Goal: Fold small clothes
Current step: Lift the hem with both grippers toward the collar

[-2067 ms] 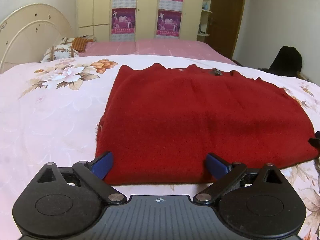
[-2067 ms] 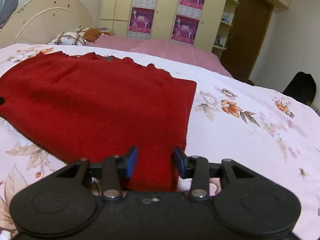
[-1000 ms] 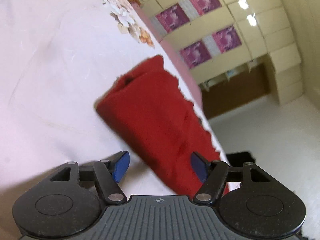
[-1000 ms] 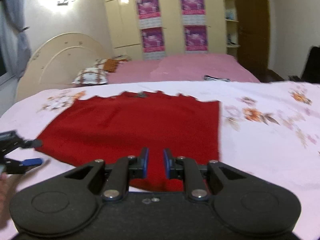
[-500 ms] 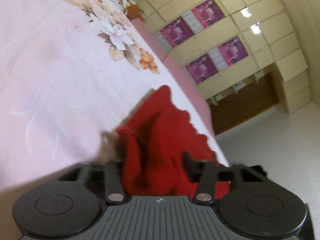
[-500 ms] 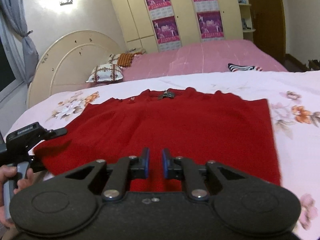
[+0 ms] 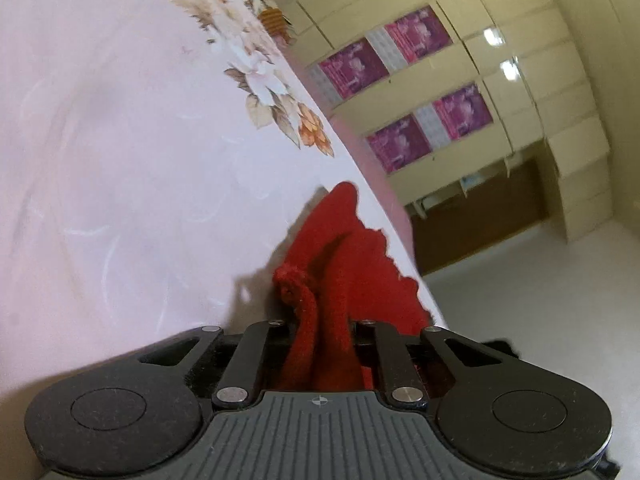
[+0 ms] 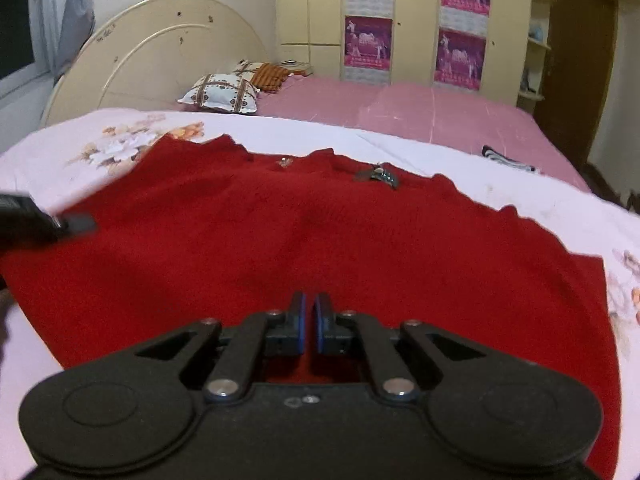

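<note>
**Left tongs pinch the sweater's corner, right tongs hover nearly shut**

While the left gripper (image 7: 320,332) is tipped on its side, its two fingers are clamped on a bunched corner of the red sweater (image 7: 344,264), and a knot of knit stands up between them toward 12 o'clock. From that pinch the cloth runs away toward 1 o'clock across the floral bedspread (image 7: 120,160), its scalloped edge lying along the far side of the bed.

In the right wrist view the right gripper (image 8: 310,326) has its blue-padded fingers drawn almost together, a thin slit between them and nothing caught there; it sits over the near hem of the red sweater (image 8: 320,240). The sweater lies spread flat on the floral bedspread (image 8: 60,152), filling the middle of the view. A small dark tag (image 8: 378,176) rests at its far edge, toward 12 o'clock. At 9 o'clock the left gripper (image 8: 76,224) shows as a dark blur at the sweater's left edge. Beyond, toward 11 o'clock, a patterned pillow (image 8: 220,92) lies on a pink sheet (image 8: 420,116) before a cream headboard (image 8: 160,52).
</note>
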The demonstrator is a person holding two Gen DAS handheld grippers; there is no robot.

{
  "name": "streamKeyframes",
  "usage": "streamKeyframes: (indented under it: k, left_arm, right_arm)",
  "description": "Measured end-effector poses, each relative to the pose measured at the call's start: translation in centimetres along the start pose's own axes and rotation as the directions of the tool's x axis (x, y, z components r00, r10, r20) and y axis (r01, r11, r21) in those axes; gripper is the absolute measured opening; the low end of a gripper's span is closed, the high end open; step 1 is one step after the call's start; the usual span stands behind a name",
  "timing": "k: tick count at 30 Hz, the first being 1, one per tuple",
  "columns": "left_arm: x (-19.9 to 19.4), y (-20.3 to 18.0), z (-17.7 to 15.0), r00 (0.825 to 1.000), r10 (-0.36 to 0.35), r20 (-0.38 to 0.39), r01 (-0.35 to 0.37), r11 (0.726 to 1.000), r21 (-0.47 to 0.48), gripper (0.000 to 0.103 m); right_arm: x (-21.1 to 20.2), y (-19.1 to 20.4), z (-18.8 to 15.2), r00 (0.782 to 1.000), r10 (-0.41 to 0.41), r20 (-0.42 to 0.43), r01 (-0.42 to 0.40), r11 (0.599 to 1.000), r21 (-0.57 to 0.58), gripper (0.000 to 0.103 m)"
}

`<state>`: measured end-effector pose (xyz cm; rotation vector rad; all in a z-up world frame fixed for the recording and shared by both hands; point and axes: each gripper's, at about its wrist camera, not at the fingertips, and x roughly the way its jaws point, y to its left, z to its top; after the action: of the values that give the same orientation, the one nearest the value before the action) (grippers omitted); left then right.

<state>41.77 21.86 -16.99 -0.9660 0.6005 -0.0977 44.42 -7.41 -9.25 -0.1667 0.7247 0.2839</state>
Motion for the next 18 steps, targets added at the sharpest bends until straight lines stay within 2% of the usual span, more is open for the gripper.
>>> streamKeyframes:
  k: [3, 5, 8, 10, 11, 12, 13, 14, 15, 18]
  left_arm:
    - [0.0, -0.8, 0.4, 1.000, -0.012, -0.005, 0.012, 1.000, -0.007, 0.013]
    - [-0.7, -2.3, 0.7, 0.999, -0.054, 0.006, 0.054, 0.998, 0.020, 0.013]
    - [-1.5, -7.1, 0.9, 0.986, -0.167, -0.009, 0.167, 0.982, 0.091, 0.013]
    - [-1.4, -10.6, 0.5, 0.975, -0.215, -0.047, 0.220, 0.965, 0.143, 0.013]
    - [-1.0, -12.5, -0.1, 0.969, -0.234, -0.074, 0.243, 0.956, 0.165, 0.013]
    - [-0.3, -14.6, -0.9, 0.964, -0.241, -0.111, 0.259, 0.945, 0.201, 0.013]
    - [0.4, -16.3, -2.0, 0.960, -0.237, -0.149, 0.267, 0.935, 0.234, 0.013]
    - [1.2, -17.6, -3.0, 0.956, -0.229, -0.183, 0.271, 0.927, 0.259, 0.013]
    - [2.4, -19.0, -4.5, 0.951, -0.213, -0.225, 0.275, 0.915, 0.295, 0.013]
    - [6.5, -21.7, -9.8, 0.931, -0.112, -0.349, 0.246, 0.896, 0.371, 0.013]
  right_arm:
    - [0.0, 0.5, -0.3, 1.000, -0.026, 0.010, 0.026, 0.999, -0.035, 0.004]
    - [0.1, 0.7, -0.4, 0.999, -0.035, 0.019, 0.035, 0.999, -0.028, 0.004]
    - [0.3, -0.4, -0.1, 1.000, -0.002, 0.016, 0.001, 0.998, 0.063, 0.004]
    - [0.7, -1.5, 0.3, 0.999, 0.033, 0.008, -0.034, 0.990, 0.137, 0.004]
    - [0.6, -2.7, 0.4, 0.997, 0.074, 0.001, -0.072, 0.975, 0.210, 0.003]
    - [0.6, -3.9, 0.5, 0.993, 0.118, 0.005, -0.114, 0.949, 0.294, 0.003]
    - [0.0, -6.2, 0.1, 0.986, 0.165, 0.035, -0.165, 0.892, 0.420, 0.003]
    - [-0.9, -8.3, -0.6, 0.981, 0.175, 0.079, -0.190, 0.835, 0.517, 0.010]
    - [-2.4, -10.8, -1.6, 0.979, 0.160, 0.127, -0.204, 0.776, 0.597, 0.015]
    - [-6.7, -16.6, -4.3, 0.968, 0.108, 0.226, -0.239, 0.667, 0.706, 0.020]
